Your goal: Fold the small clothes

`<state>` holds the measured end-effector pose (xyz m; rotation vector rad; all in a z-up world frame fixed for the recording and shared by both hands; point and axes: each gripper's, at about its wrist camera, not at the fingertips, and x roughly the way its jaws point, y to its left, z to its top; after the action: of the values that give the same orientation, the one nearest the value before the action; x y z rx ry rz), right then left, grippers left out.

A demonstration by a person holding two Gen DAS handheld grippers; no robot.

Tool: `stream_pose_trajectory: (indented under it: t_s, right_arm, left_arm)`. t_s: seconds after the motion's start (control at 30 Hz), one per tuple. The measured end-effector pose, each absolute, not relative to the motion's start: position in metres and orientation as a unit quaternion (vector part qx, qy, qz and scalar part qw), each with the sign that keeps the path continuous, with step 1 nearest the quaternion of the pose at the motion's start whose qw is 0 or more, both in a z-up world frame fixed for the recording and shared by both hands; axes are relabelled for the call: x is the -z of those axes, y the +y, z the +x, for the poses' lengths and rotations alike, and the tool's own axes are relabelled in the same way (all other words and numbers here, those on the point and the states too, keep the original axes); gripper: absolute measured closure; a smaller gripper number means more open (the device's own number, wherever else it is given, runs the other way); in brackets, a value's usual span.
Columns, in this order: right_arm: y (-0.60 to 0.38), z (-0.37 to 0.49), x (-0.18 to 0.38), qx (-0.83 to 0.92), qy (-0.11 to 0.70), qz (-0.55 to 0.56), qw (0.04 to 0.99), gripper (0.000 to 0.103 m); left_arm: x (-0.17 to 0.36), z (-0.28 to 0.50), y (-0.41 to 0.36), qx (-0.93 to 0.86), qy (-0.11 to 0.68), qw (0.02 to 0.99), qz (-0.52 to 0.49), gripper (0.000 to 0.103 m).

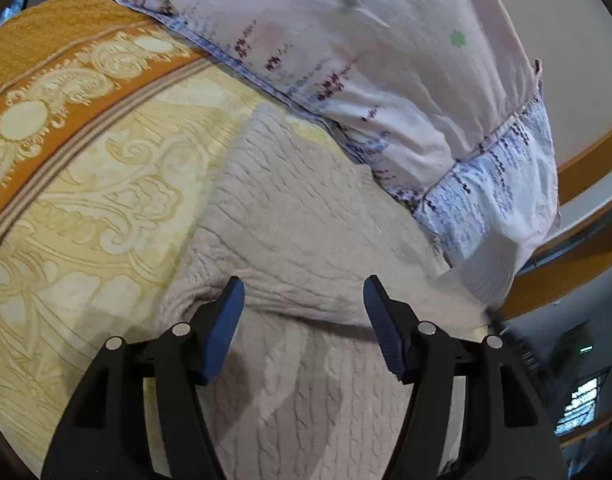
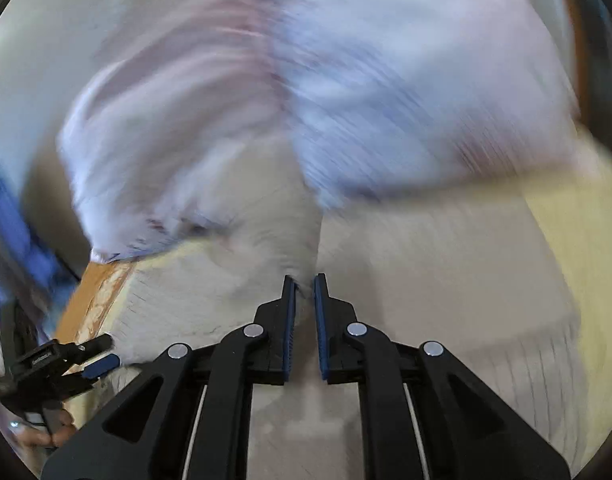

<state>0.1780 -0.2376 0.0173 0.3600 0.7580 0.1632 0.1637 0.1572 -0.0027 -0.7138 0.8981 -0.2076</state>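
A beige cable-knit garment [image 1: 289,208] lies on a yellow patterned bedspread [image 1: 85,200], with a fold running across it just past my fingertips. My left gripper [image 1: 303,292] is open and empty, hovering just over that fold. In the blurred right wrist view the same garment [image 2: 426,272] fills the lower half. My right gripper [image 2: 303,284] has its jaws nearly closed on a raised pinch of the knit fabric. The left gripper [image 2: 93,354] shows at the lower left of that view.
A white pillow [image 1: 366,60] with blue and purple print lies just beyond the garment, its corner overlapping it; it also shows blurred in the right wrist view [image 2: 326,100]. An orange bedspread border [image 1: 65,80] runs at left. A wooden bed frame [image 1: 586,168] is at right.
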Motion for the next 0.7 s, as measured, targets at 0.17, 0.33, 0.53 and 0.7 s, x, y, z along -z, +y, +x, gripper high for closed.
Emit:
stream_pose_trajectory:
  t_s: [0.17,0.33,0.53,0.7]
  right_arm:
    - [-0.307,0.169,0.024,-0.06,0.444,0.297,0.844,0.077]
    - [-0.348,0.175,0.013,-0.026,0.412,0.347,0.842,0.057]
    - [-0.355,0.195,0.028,-0.021,0.441,0.354,0.825,0.065]
    - [-0.338,0.198,0.03,-0.039,0.452,0.325,0.83,0.076]
  left_arm:
    - [0.002,0.162,0.154,0.1,0.423,0.839,-0.328,0.037]
    - [0.003,0.16,0.157,0.102,0.425,0.834,-0.337,0.037]
    - [0.004,0.16,0.156,0.099,0.427,0.833,-0.338,0.036]
    - [0.004,0.161,0.157,0.1,0.428,0.831,-0.341,0.036]
